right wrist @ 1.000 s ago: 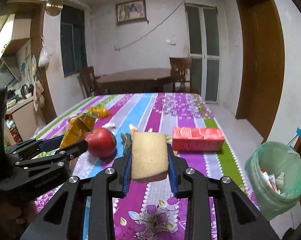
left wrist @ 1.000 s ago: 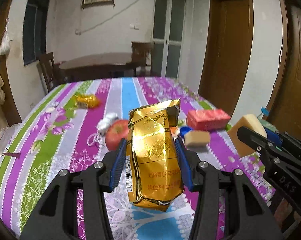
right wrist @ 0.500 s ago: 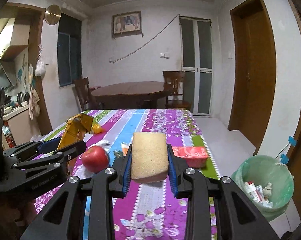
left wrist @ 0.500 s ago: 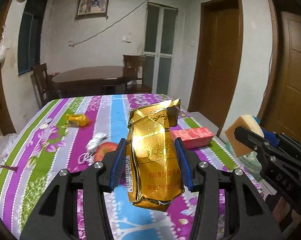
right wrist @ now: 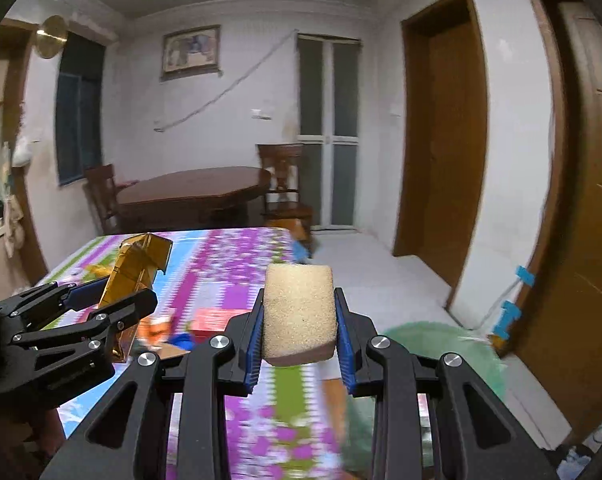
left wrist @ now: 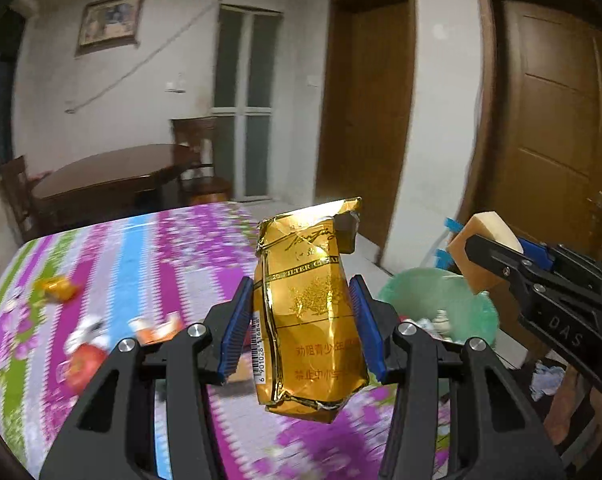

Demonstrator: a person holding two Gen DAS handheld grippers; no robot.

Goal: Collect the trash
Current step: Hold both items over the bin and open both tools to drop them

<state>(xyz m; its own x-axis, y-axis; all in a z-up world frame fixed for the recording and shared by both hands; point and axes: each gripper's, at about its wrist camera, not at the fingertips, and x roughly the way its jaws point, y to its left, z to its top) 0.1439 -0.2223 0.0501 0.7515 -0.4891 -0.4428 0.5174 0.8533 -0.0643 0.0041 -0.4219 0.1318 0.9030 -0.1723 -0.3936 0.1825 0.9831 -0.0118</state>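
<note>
My left gripper (left wrist: 301, 332) pinches a crumpled gold foil packet (left wrist: 307, 320); my right gripper (right wrist: 299, 332) clamps a tan rectangular sponge (right wrist: 299, 316), both beside the green-lined bin (left wrist: 433, 300).

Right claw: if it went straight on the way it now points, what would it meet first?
The right claw, shut on the sponge, points low over the tablecloth's corner; beyond lies bare floor. The green trash bag sits right of that line. Depth is unclear.

Open floor (right wrist: 381, 276) lay beyond the worktop (left wrist: 189, 240) toward the green-lined bin (left wrist: 433, 300); the right gripper (left wrist: 481, 256) stood just above the bin's rim.
</note>
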